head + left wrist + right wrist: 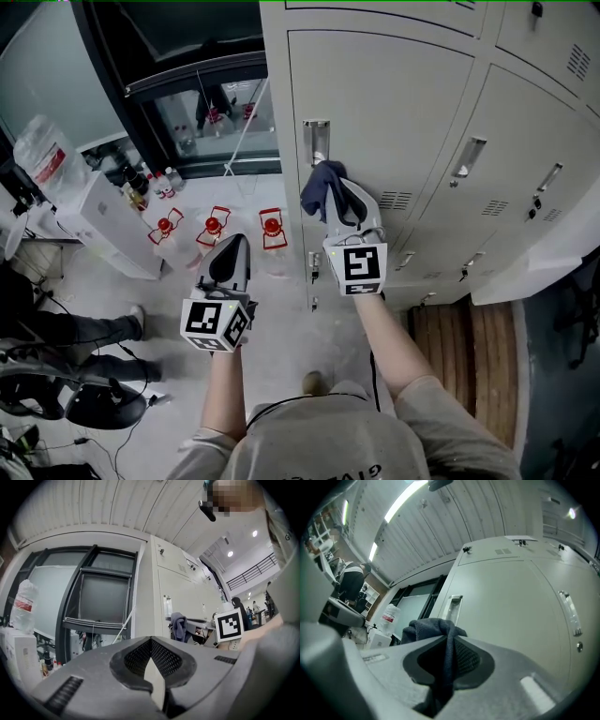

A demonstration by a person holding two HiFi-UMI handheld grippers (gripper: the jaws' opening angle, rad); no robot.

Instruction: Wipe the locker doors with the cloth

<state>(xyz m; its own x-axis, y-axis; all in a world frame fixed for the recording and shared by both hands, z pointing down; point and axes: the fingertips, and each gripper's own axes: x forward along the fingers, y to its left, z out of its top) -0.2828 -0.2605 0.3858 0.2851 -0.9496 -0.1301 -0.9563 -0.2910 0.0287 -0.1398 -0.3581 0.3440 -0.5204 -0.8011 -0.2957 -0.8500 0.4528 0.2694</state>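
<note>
Leftmost, the grey left gripper (238, 246) with its marker cube hangs clear of the lockers, over the pale floor (272, 309). In its own view its jaws stand together with nothing between them, so it takes no part in the wiping for now.

Moving right, the grey right gripper (334, 190) is clamped on a dark blue, bunched fabric cloth (319, 186). Its own view shows a fold of that cloth (433, 629) pinched deep between the textured pads, with a loose wad bulging past the tips. The wad sits just below the recessed metal handle (316, 139) near the left edge of the tall pale-grey metal locker door (394, 112). Whether fabric actually touches the paint, I cannot tell.

By my judgement the cloth is light, soft and limp. It will drape and fold instead of holding a shape, so the sound grip is the one seen now: a thick fold seated well back, leaving a pad in front to meet the door. On smooth painted steel it should slide easily, though it might snag at the handle recess or the vent slots (396, 200).

Further right, more locker doors (506, 141) stand shut.
</note>
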